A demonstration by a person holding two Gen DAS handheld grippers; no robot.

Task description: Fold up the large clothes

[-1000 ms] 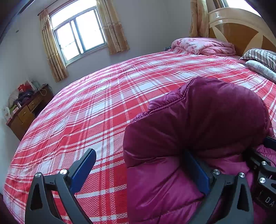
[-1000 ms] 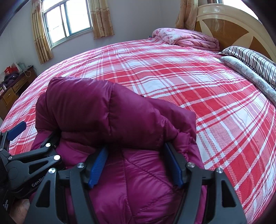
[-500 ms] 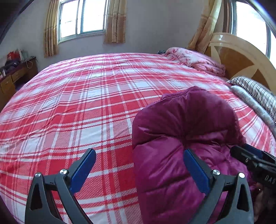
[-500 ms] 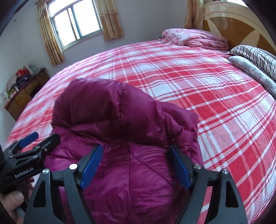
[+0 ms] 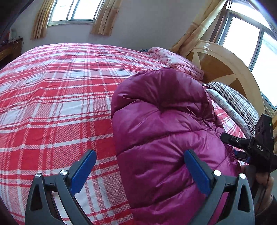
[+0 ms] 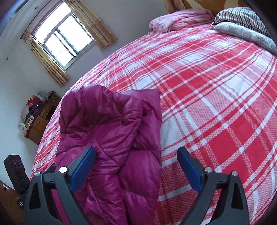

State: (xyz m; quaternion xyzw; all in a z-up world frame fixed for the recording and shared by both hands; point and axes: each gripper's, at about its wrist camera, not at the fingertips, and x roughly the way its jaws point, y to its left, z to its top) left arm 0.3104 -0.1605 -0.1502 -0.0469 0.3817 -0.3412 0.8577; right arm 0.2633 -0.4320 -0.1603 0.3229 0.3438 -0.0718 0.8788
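The left gripper (image 5: 138, 173) stands wide, nothing pinched; its right blue pad (image 5: 196, 171) lies against the puffy magenta quilted down jacket (image 5: 164, 131). The right gripper (image 6: 136, 170) has just been opening and now gapes, the jacket's edge between its pads unclamped. The jacket lies folded in a heap on the red-and-white plaid bedspread (image 6: 216, 90), below the rumpled pink blanket (image 6: 180, 19) and striped pillow (image 6: 242, 15).

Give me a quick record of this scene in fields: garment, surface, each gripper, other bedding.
garment: puffy magenta quilted jacket, folded in a heap
surface: red-and-white plaid bedspread
left gripper: open, jacket against one pad only
right gripper: jaws just opened wide, jacket loose between them
other bedding: crumpled pink blanket, striped pillow by the headboard
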